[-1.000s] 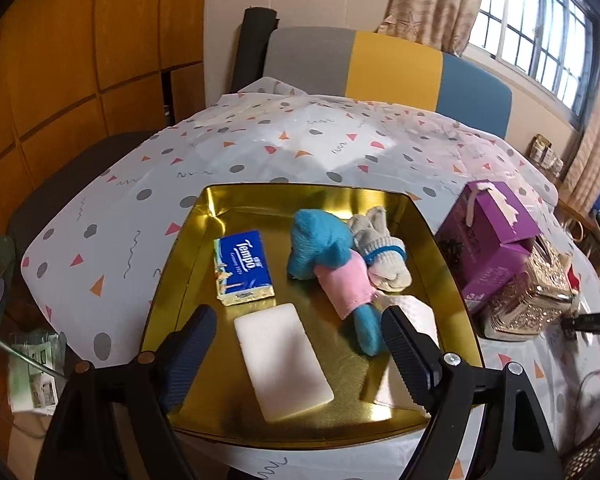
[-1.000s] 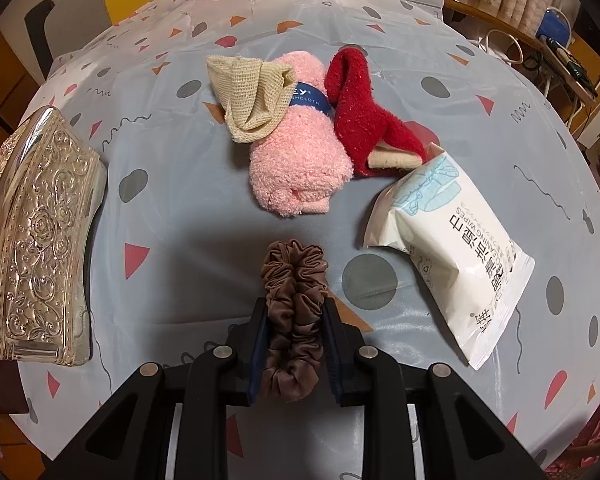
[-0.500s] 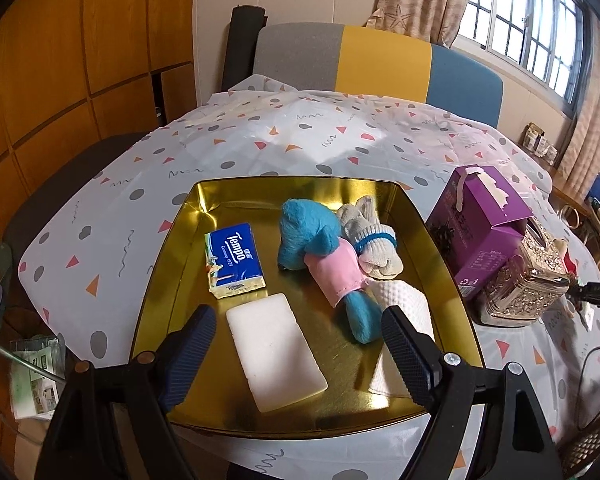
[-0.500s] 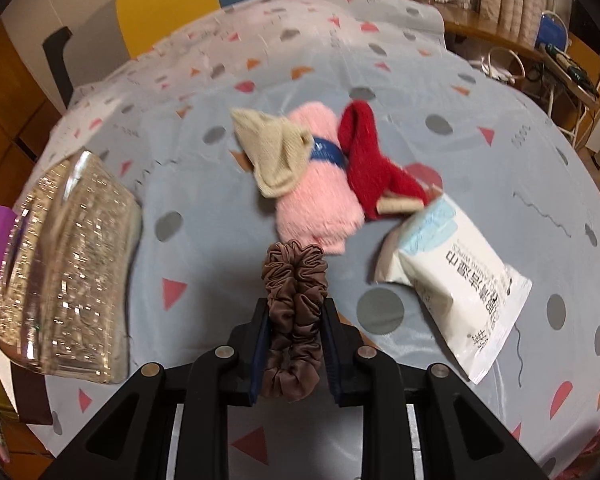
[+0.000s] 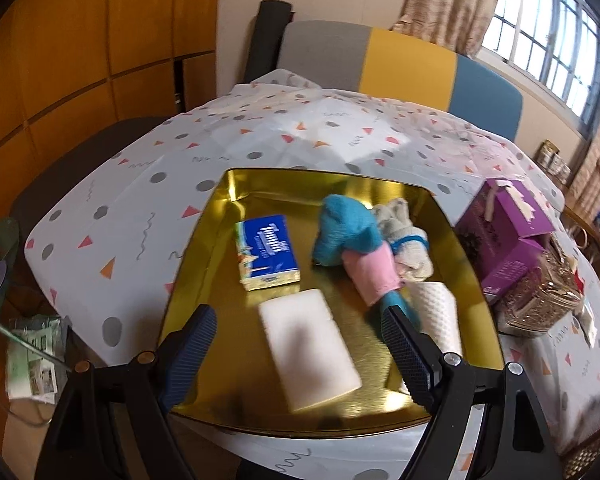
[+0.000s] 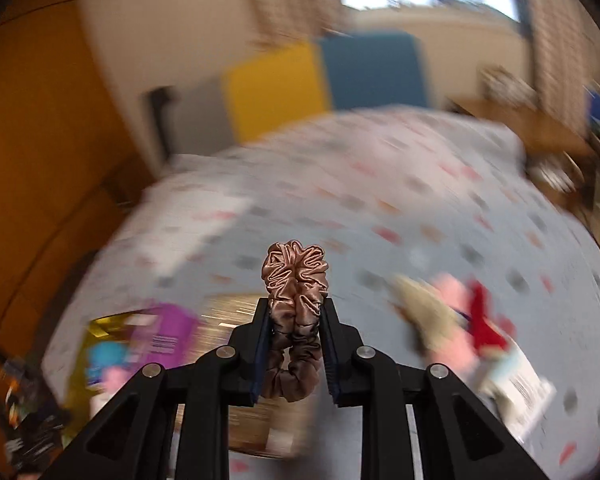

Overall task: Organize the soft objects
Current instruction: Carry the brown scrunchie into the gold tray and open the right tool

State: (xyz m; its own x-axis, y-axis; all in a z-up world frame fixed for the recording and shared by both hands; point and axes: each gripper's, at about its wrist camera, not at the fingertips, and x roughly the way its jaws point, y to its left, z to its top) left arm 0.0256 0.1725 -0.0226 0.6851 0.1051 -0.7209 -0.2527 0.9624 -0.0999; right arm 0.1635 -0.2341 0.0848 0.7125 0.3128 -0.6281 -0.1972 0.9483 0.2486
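Note:
My right gripper (image 6: 295, 308) is shut on a brown satin scrunchie (image 6: 295, 280) and holds it in the air above the table; the view is blurred. Pink, beige and red socks (image 6: 456, 320) and a white wipes pack (image 6: 520, 392) lie on the cloth at the right. My left gripper (image 5: 300, 320) is open and empty over the near part of a gold tray (image 5: 204, 288). The tray holds a blue tissue pack (image 5: 266, 250), a white sponge (image 5: 308, 354), blue-pink socks (image 5: 352, 240), cream socks (image 5: 408, 240) and a white roll (image 5: 436, 316).
A purple box (image 5: 508, 228) and a shiny silver box (image 5: 540, 300) stand right of the tray. The patterned tablecloth (image 5: 140, 200) covers the table. A grey, yellow and blue chair back (image 5: 400, 64) stands behind it.
My right gripper has lifted the scrunchie off the table and swung up and left, so the tray and purple box now show. The left gripper has shifted slightly.

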